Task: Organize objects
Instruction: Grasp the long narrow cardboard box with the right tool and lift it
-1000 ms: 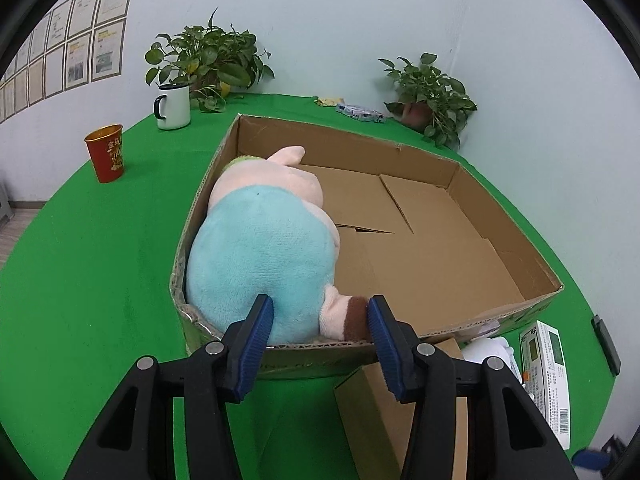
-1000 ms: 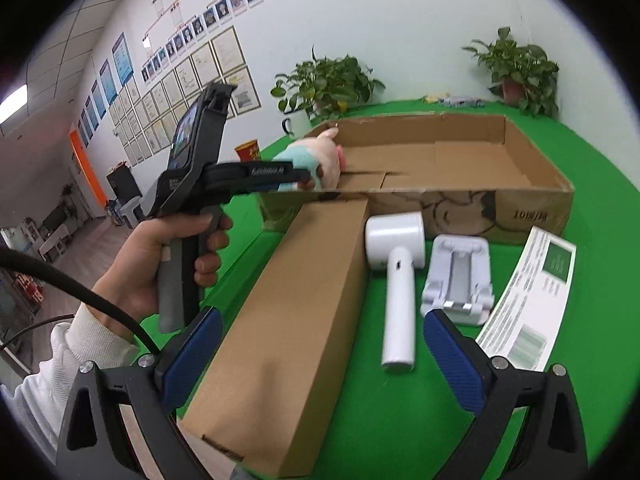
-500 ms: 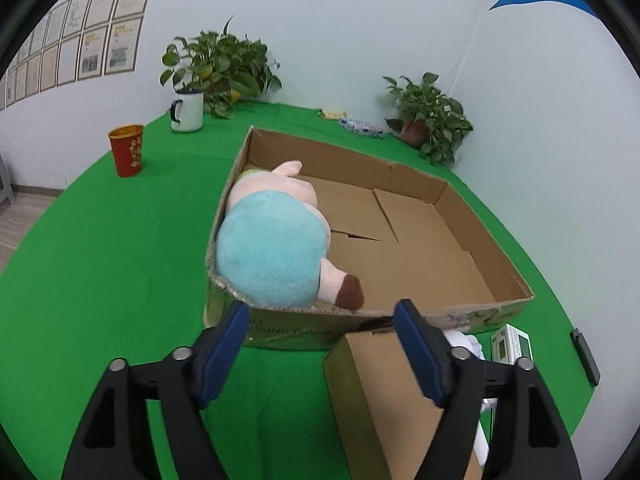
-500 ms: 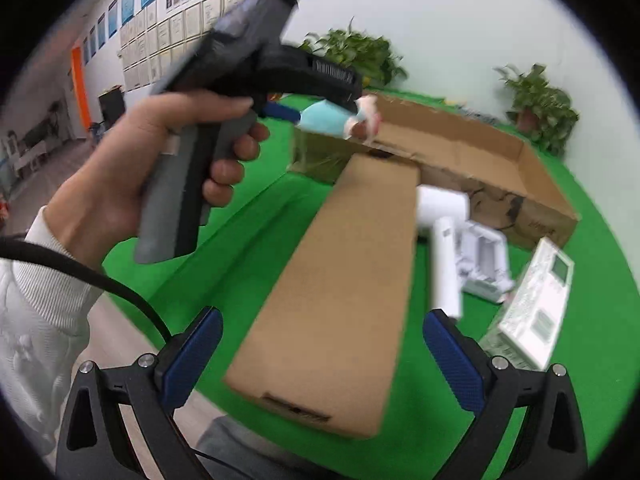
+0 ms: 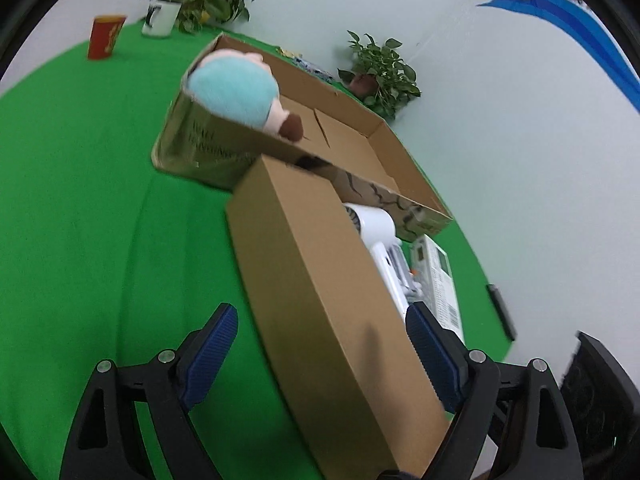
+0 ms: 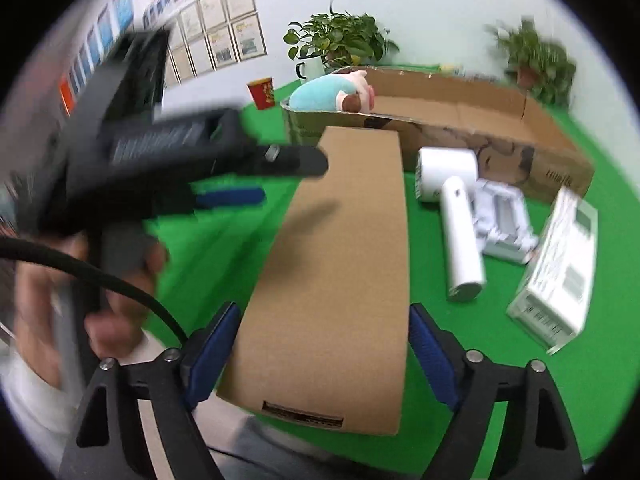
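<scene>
Long cardboard box (image 6: 340,272) runs lengthwise straight ahead of the right gripper (image 6: 324,348), its far end touching the open carton (image 6: 496,120) holding the plush toy (image 6: 324,94). Plain brown, closed, lying flat on the green tabletop (image 5: 80,220). Right fingers (image 6: 430,356) spread wide, straddling its near end, contact unclear. Left gripper (image 5: 324,356) too: fingers (image 5: 212,344) wide apart either side, holding nothing. White hair dryer (image 6: 456,216) lies just right of the box.
</scene>
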